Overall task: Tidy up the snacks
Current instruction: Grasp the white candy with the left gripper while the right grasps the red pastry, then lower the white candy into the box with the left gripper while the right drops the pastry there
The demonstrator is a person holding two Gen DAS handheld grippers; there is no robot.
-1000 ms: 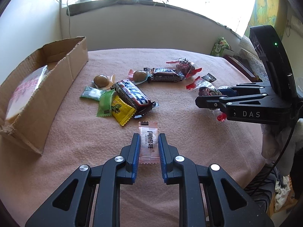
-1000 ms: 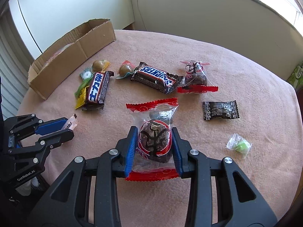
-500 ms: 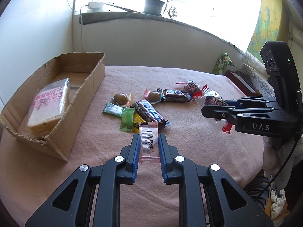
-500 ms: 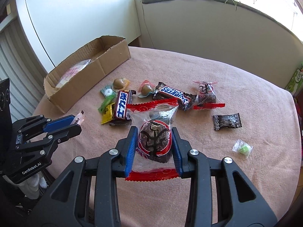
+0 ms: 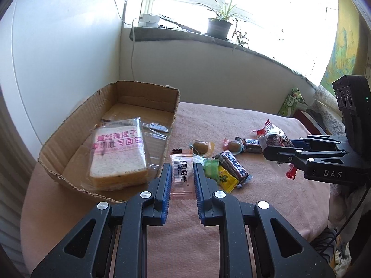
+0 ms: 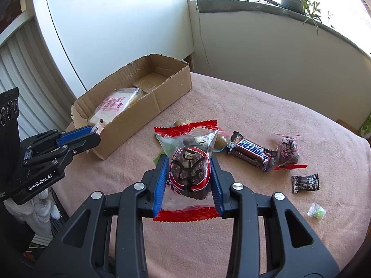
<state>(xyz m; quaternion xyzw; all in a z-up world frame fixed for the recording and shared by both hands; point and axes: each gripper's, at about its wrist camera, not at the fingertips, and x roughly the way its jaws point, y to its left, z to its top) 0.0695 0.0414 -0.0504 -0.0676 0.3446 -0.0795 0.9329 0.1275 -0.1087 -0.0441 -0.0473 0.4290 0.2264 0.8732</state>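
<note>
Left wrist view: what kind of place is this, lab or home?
Most likely a home, a room by a sunny window: potted plant on the windowsill, a table under a pink cloth, a painting on the wall.

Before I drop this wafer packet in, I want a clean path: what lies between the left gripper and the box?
Nothing: in the right wrist view, only bare pink tablecloth shows between the left gripper and the box.

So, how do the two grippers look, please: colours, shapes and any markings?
Both are black plastic, with blue ribbed pads and silver rivets. The left gripper carries white "GenRobot.AI" lettering, the right gripper "DAS" and a small green light; a black cable hangs below it.
</note>
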